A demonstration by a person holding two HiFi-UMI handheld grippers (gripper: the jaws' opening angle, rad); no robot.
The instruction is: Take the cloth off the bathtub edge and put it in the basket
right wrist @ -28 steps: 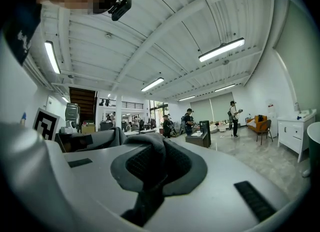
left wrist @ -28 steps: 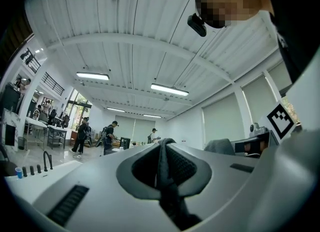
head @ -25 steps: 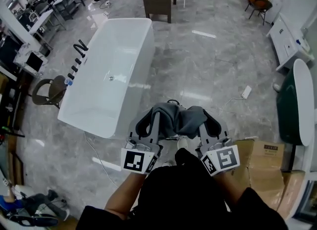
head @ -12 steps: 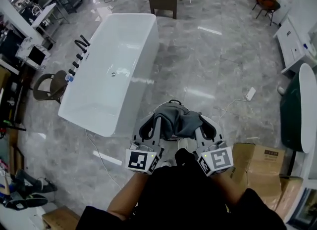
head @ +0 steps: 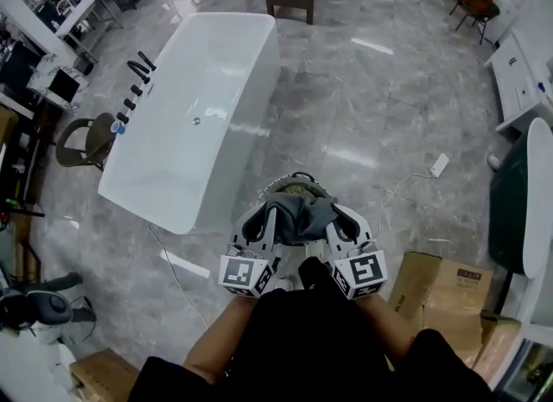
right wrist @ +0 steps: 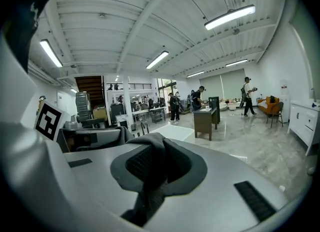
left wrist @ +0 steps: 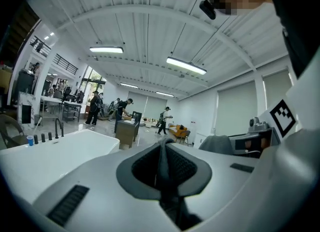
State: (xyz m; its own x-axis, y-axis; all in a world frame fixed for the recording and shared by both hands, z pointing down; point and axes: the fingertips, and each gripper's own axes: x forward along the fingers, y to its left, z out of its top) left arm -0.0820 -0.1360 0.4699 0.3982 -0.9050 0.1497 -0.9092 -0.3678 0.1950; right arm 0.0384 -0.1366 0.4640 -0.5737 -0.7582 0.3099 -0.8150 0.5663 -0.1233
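The right gripper has its grey jaws closed on a dark grey cloth, which bunches up in a fold above the pads and hangs down in a narrow strip below them. To the left, the cloth runs across to the left gripper, whose black-and-white marker cube stands up beside it. Past the jaws lies the white bathtub with its dark faucet at the near rim. A dark wooden cabinet stands on the glossy marble floor, several people stand further back, and an orange chair sits at the right under long ceiling lights
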